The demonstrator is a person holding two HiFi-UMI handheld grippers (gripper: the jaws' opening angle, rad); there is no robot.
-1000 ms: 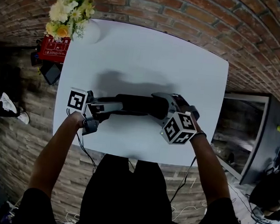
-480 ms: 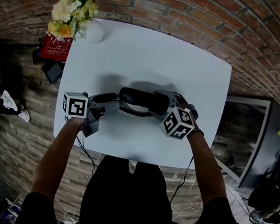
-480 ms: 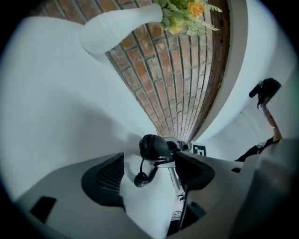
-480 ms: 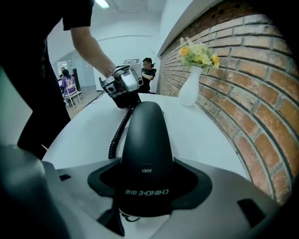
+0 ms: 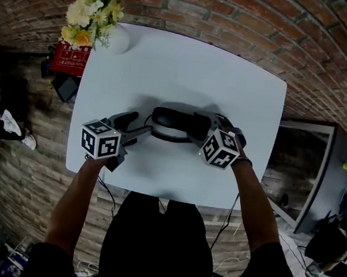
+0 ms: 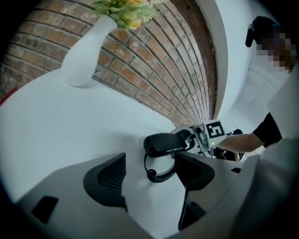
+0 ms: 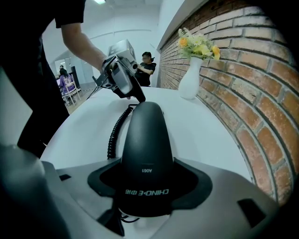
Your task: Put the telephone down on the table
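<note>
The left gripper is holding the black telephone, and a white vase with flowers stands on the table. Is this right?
No: the right gripper holds the telephone, as the right gripper view shows. The rest is right.

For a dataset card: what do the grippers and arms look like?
Both the left gripper and right gripper are grey with black jaw pads and a white cube of black square markers. Thin dark cables trail back. Short black sleeves.

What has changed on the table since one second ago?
The left gripper rolled over and shifted slightly toward the person; its open jaws hold nothing. The right gripper lowered the telephone toward the table. Its grip, the vase and flowers stayed.
</note>
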